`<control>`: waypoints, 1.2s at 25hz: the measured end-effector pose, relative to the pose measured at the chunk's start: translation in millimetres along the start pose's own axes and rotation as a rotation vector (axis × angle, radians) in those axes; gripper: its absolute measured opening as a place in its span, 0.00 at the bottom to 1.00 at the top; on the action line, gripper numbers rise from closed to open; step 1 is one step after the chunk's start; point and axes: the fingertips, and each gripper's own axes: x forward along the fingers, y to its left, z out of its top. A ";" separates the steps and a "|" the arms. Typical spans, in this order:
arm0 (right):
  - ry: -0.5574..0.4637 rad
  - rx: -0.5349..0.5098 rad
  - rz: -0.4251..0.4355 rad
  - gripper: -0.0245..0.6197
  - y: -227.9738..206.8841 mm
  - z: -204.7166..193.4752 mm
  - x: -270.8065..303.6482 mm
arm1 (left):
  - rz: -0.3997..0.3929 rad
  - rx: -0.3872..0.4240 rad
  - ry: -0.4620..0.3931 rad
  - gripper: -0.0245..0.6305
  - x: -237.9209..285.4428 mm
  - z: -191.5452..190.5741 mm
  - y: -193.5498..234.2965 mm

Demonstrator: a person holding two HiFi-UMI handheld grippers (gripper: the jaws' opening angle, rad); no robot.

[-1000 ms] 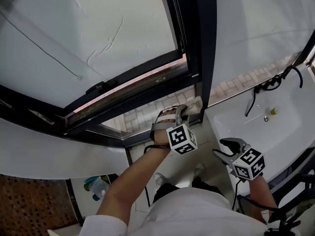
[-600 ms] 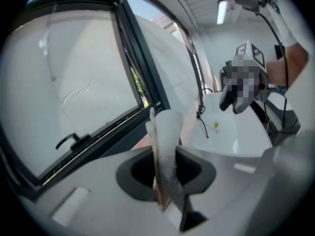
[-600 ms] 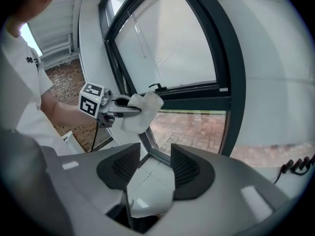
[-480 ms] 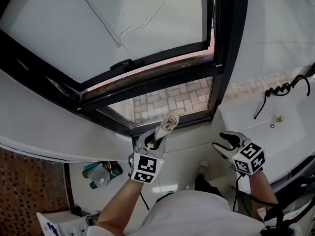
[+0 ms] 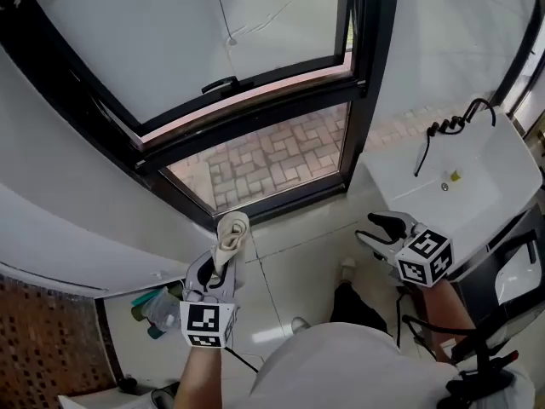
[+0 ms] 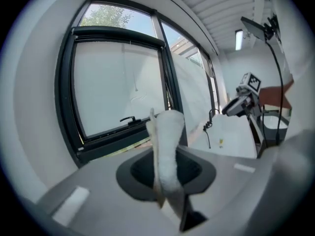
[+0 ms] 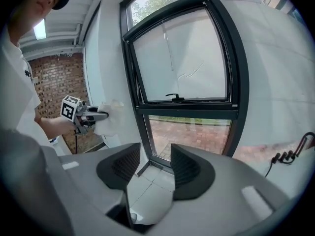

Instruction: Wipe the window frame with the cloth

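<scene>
Pulled back from the window frame (image 5: 373, 75) since a second ago, when the cloth was pressed at the foot of its upright, the left gripper (image 5: 220, 267) is now held below the frame's lower left corner, clear of it. The cloth (image 5: 232, 231), a pale rolled strip, is clamped between the left jaws and stands up out of them, its free end pointed toward the frame; in the left gripper view it is seen pinched tight between the two dark pads. The right gripper (image 5: 385, 228) is held below the frame's lower right corner, well apart from it, its jaws spread wide with nothing between them and floor tiles (image 5: 298, 262) seen through the gap in the right gripper view. A black handle (image 5: 220, 84) is seen on the frame's upper sash, and brick paving (image 5: 272, 164) is visible through the pane below the frame's crossbar. A white counter (image 5: 477, 177) lies just right of the frame's foot.
</scene>
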 end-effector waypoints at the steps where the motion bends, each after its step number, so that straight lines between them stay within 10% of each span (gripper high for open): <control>1: -0.004 -0.004 -0.009 0.34 10.6 0.3 -3.7 | -0.002 -0.005 -0.005 0.18 -11.0 -4.2 2.6; 11: -0.109 -0.114 -0.015 0.34 47.2 51.4 -43.0 | 0.101 -0.027 -0.040 0.18 -75.2 -1.3 5.4; 30: -0.165 -0.128 0.000 0.34 60.4 55.2 -89.8 | 0.008 0.012 -0.058 0.18 -73.4 31.4 -48.8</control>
